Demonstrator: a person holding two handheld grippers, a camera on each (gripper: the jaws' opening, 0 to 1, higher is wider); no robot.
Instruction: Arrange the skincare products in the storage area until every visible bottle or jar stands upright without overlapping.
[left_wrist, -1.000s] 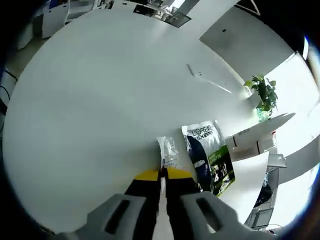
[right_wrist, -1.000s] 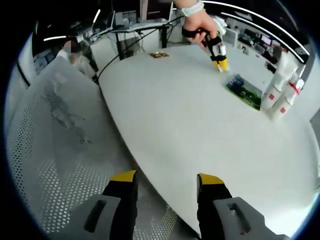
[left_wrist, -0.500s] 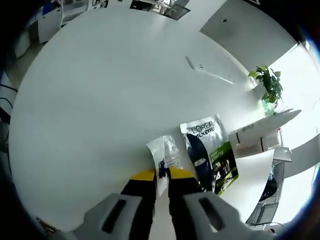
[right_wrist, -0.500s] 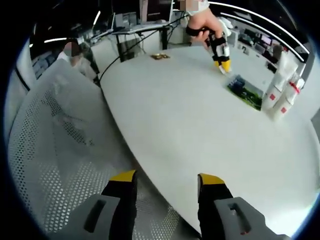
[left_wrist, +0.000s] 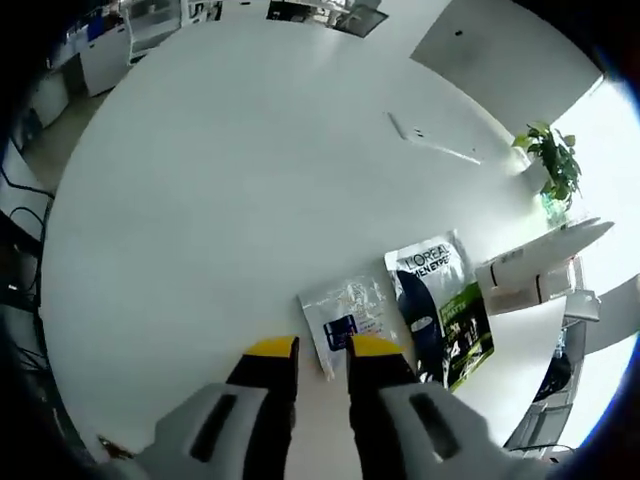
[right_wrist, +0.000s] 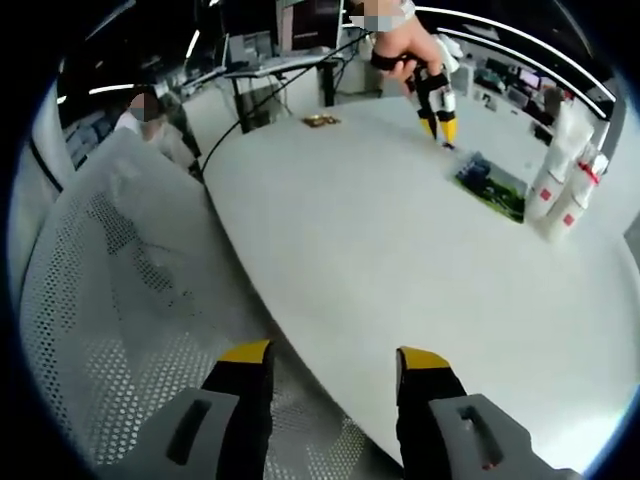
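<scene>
Currently your left gripper (left_wrist: 322, 349) has its fingers slightly parted, holding nothing; the clear sachet (left_wrist: 348, 313) lies flat on the counter (left_wrist: 220, 190) just ahead, green pouch (left_wrist: 441, 311) beside it. Your right gripper (right_wrist: 335, 357) fingers stand wide apart, empty, white bottles (right_wrist: 560, 190) far ahead.

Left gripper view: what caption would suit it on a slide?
Open tongs above a clear sachet lying flat beside a L'Oreal Men Expert pouch on a white table.

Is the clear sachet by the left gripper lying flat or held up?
Lying flat: the clear sachet rests spread on the table beside the green packet, just beyond the open left gripper.
</scene>
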